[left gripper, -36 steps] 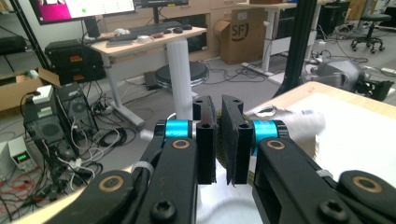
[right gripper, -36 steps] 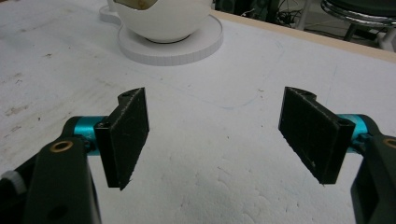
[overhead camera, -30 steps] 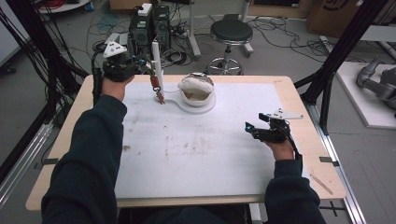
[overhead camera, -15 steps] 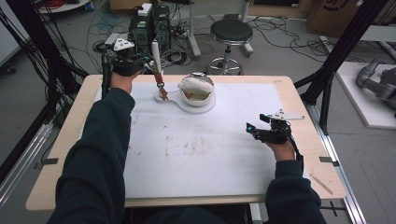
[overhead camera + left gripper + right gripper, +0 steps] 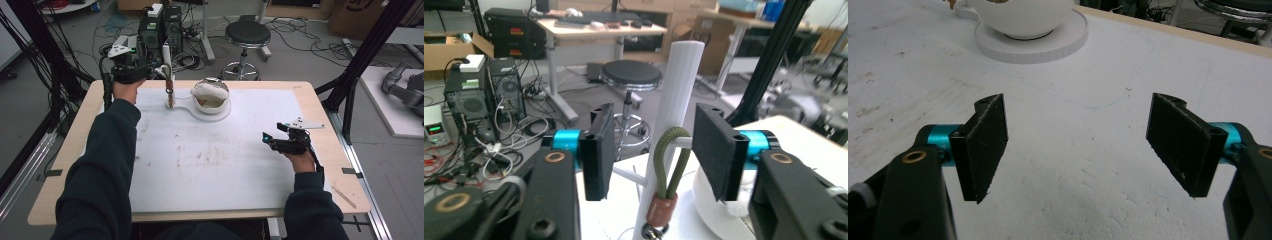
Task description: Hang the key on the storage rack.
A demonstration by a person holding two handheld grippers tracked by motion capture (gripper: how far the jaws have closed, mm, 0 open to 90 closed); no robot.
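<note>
A white post [image 5: 166, 55] rises from a white stand at the table's far edge. An olive cord loop [image 5: 669, 165] with a brown ferrule hangs from a peg on the post [image 5: 679, 85]; in the high view the cord [image 5: 170, 94] dangles beside the post. My left gripper [image 5: 659, 150] has just been opening: its jaws stand apart on either side of the loop and post without pressing them. In the high view the left gripper [image 5: 152, 70] sits just left of the post. My right gripper [image 5: 1083, 145] is open over bare mat, at the table's right [image 5: 267, 137].
A white bowl [image 5: 211, 95] holding something pale sits on the stand's round base [image 5: 200, 114], right of the post; its underside [image 5: 1020, 17] lies ahead of the right gripper. A white mat [image 5: 215, 165] covers the table. A stool [image 5: 247, 35] and computers stand behind it.
My left gripper turned toward the post and its jaws now stand apart around the cord loop. The cord stays hanging on the post. The right gripper has kept still.
</note>
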